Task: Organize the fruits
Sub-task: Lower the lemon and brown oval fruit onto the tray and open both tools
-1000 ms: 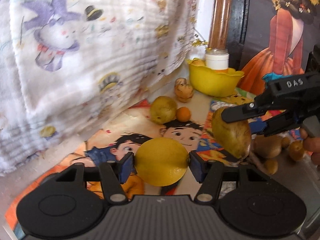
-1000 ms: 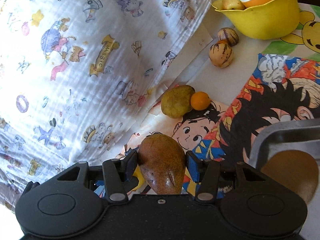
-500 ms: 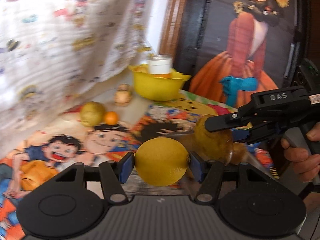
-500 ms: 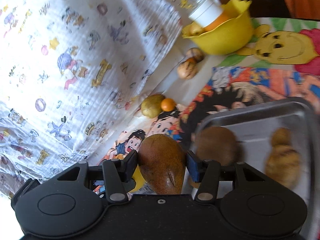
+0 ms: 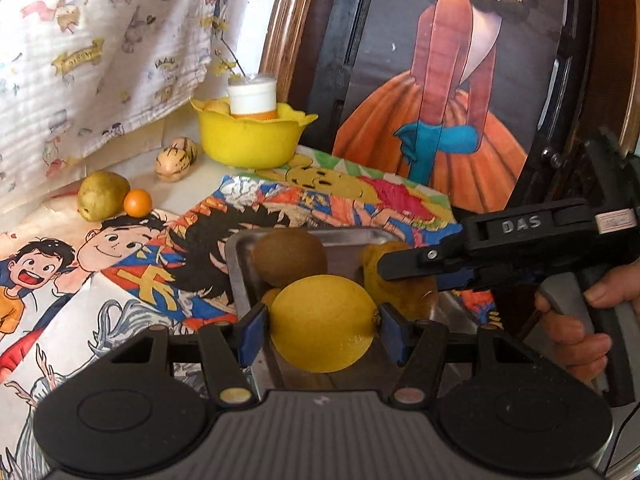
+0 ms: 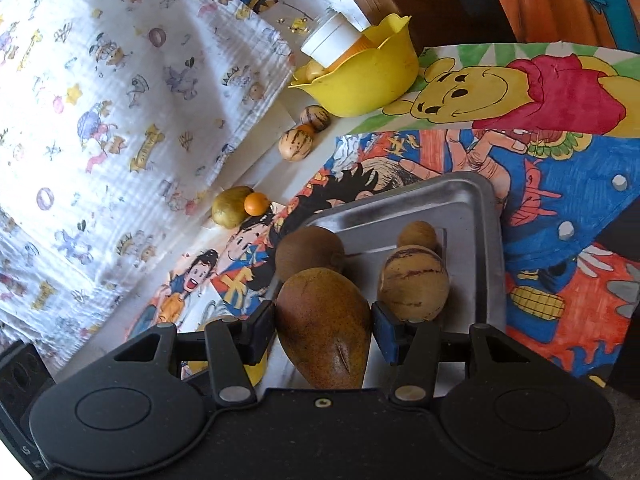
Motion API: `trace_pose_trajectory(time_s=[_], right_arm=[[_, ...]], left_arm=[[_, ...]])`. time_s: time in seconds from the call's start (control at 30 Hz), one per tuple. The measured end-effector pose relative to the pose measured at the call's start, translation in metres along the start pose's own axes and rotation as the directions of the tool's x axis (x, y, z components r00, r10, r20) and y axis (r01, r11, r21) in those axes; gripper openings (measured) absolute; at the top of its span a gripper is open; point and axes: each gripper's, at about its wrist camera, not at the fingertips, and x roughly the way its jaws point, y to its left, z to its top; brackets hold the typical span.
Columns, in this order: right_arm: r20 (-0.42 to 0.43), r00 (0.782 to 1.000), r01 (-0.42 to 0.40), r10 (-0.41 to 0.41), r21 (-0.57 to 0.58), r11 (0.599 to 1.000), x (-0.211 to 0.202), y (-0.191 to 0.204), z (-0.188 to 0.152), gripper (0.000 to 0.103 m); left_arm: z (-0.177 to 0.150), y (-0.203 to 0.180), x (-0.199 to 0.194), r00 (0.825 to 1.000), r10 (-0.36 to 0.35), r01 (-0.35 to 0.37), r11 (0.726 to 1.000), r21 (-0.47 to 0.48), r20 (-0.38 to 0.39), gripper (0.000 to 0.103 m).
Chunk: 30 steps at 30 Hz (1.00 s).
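Fruit, dishes and grippers — the count

Two grippers, the left gripper (image 5: 322,326) clamped on one lemon (image 5: 323,322) and the right gripper (image 6: 325,328) on one brown pear (image 6: 324,330). One metal tray (image 6: 478,240) carries three loose fruits — one kiwi (image 6: 309,252), one striped melon (image 6: 414,289) and one small brown round fruit (image 6: 417,235). On the cartoon mats outside it lie four more: two striped melons (image 6: 296,145) side by side, one green pear (image 6: 230,212) and one small orange (image 6: 256,203). One yellow bowl (image 6: 360,84) holds one white-capped bottle (image 6: 330,42) and at least one pale fruit.
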Motion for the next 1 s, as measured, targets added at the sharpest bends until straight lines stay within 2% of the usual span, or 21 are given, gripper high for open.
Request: trace_pose_trajectory(time_s=[0.17,0.47,0.87,1.0], right_arm=[[0.004,1.0,0.01,-0.01,-0.049,0.999,0.001,0.005,-0.003,0.054],[-0.026,0.999,0.028,-0.029,-0.037,0.999,-0.001,0.001,-0.013,0.054],[-0.01,0.999,0.045,-0.045,0.002,0.999,-0.006,-0.006,-0.02,0.057],[0.001,0.999,0.043,-0.043,0.009,0.999,-0.016,-0.005,-0.024,0.063]], left_arm=[[-0.004,-0.004,0.007,0.999,0.036,-0.035,0.999,0.034,-0.022,0.063],[-0.009,-0.005,0.011,0.998,0.046,-0.044,0.997,0.061,-0.033,0.064],[-0.011,-0.008,0.011,0.998,0.056,-0.053,0.995,0.08,-0.037,0.065],[-0.011,-0.005,0.005,0.998,0.044,-0.042,0.998,0.039,-0.053,0.075]])
